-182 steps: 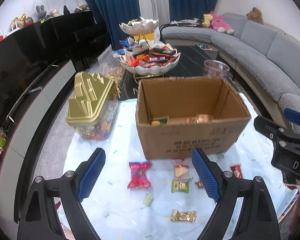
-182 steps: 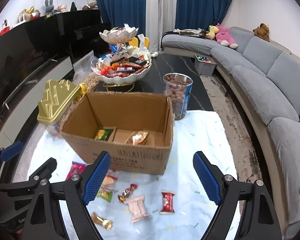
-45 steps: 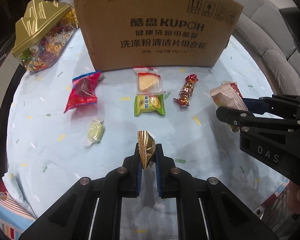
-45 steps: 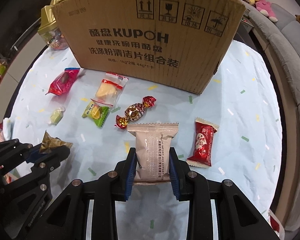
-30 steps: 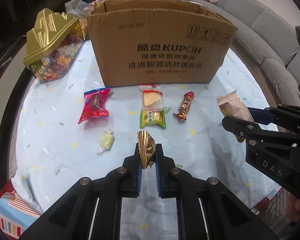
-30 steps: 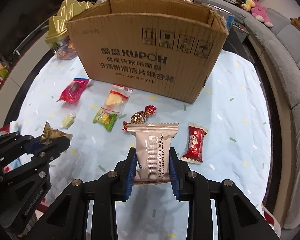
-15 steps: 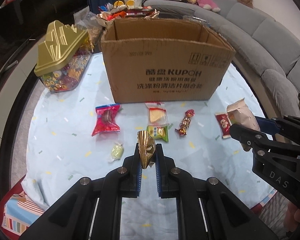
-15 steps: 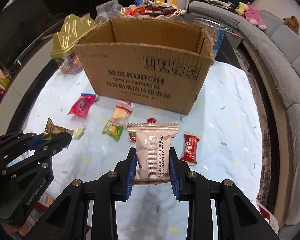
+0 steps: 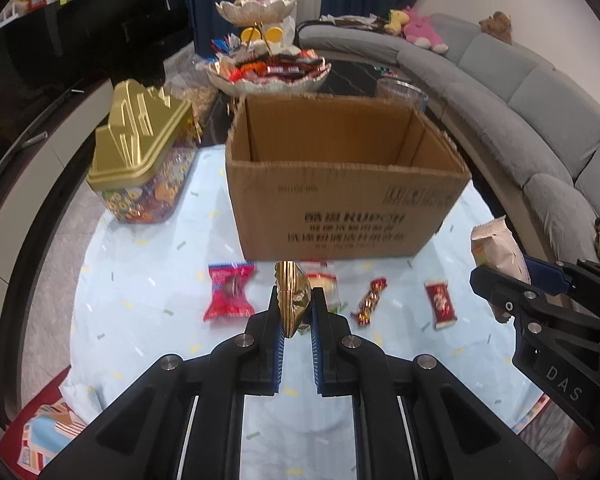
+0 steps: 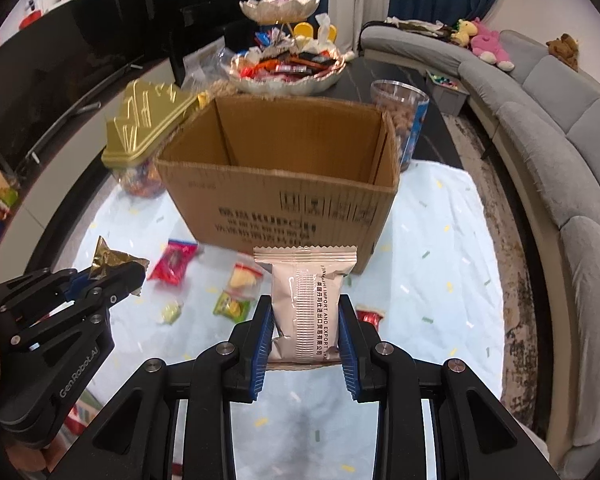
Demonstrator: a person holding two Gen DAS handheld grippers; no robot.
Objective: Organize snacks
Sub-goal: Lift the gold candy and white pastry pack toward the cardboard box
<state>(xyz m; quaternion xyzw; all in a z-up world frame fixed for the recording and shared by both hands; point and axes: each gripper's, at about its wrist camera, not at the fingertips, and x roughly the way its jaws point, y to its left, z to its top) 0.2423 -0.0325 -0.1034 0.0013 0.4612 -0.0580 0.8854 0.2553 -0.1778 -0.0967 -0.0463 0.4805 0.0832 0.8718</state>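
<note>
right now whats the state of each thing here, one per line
left gripper: jaws shut on gold candy, lifted off the cloth
right gripper: jaws shut on beige packet, held upright
cardboard box: open, upright
gold-lidded jar: lid on
clear tub: no lid, nearly full
red packet: lying flat on cloth

Left gripper (image 9: 296, 312): pointed steeply downward, jaws clamped narrowly on a held item | Right gripper (image 10: 305, 330): pointed steeply downward, jaws clamped on a wider item
</note>
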